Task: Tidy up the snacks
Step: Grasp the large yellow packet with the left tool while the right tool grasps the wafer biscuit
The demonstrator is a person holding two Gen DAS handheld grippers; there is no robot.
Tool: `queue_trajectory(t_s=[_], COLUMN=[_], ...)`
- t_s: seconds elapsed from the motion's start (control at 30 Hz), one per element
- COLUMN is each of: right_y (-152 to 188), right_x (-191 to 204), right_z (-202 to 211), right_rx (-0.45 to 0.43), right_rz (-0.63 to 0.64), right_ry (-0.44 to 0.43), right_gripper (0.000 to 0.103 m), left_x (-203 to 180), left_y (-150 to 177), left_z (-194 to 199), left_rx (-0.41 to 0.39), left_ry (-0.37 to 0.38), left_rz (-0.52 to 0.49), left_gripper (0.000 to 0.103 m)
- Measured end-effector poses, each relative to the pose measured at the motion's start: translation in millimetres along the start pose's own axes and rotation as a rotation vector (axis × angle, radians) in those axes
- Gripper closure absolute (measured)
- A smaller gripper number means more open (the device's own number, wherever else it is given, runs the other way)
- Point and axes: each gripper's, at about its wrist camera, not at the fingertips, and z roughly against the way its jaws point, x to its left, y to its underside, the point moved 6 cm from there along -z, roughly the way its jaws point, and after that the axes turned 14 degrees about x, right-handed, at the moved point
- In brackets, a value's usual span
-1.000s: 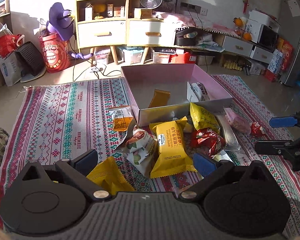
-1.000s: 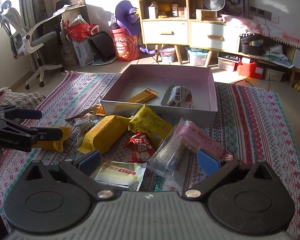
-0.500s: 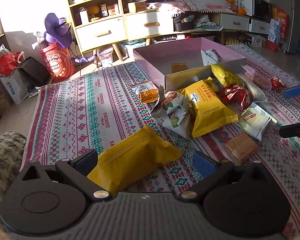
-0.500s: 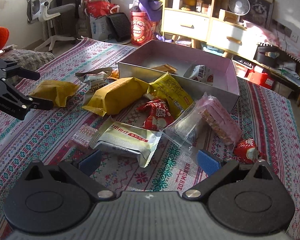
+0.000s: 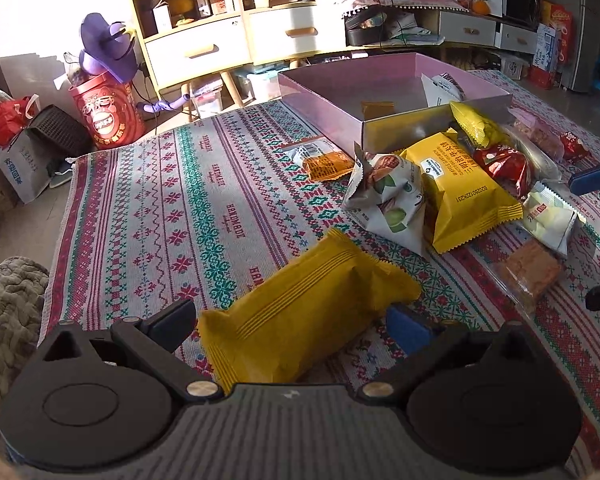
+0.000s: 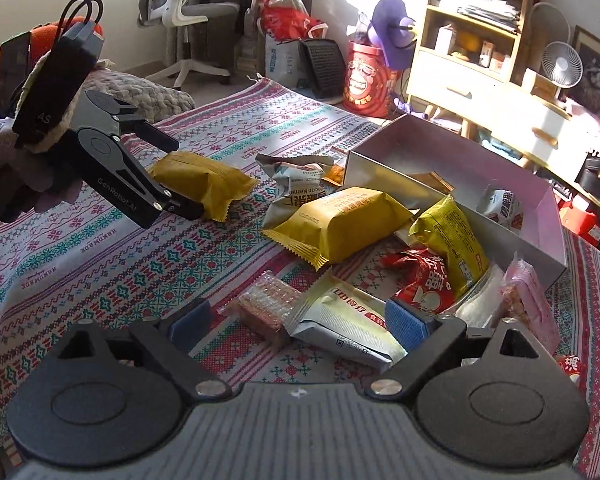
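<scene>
Between left gripper [image 5: 292, 328] fingers: yellow packet [image 5: 308, 316] pinched, seemingly; long axis forward-right; right gripper [image 6: 300, 326] spread.

Likely home living room, patterned rug [image 5: 188, 216], drawer shelves [image 5: 204, 36], fan [image 6: 562, 65]

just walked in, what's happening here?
Snack sorting on a patterned rug. The left gripper has its jaws around a plain yellow packet, apart from the main pile. The right gripper hovers open over a white-green packet. The pink box holds only a couple of snacks; most lie beside it.
</scene>
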Motion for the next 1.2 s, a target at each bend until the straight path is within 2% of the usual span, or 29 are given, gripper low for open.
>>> queue_trajectory(t_s=[0.17,0.27,0.6,0.87,1.2], right_y=[-12.3,-20.1,-16.7,-7.9,-6.8], right_x=[17.4,26.0,16.6,29.0,32.9], right_z=[-6.0,-14.7,-32.8,-32.2,-31.3], right_rx=[0.011,0.047,0.151,0.195,0.217], right_rz=[0.086,0.130,0.163,0.204,0.161], right_ry=[-0.075,-0.118,-0.117,-0.130,-0.117], right_gripper=[0.031,0.041,0.043,0.047,0.048], left_x=[6.0,9.1,5.9,-5.9,-10.2], left_y=[-2.0,-4.5,-5.5,-4.2,-12.3], left_z=[-8.5,-11.8,-15.3,-8.5,-13.0], left_rx=[0.019,0.023,0.083,0.132,0.144], left_ry=[0.039,0.061,0.163,0.241,0.214], left_rz=[-0.012,-0.009,0.006,-0.025,0.037], left_gripper=[0.000,0.001,0.013,0.015,0.016])
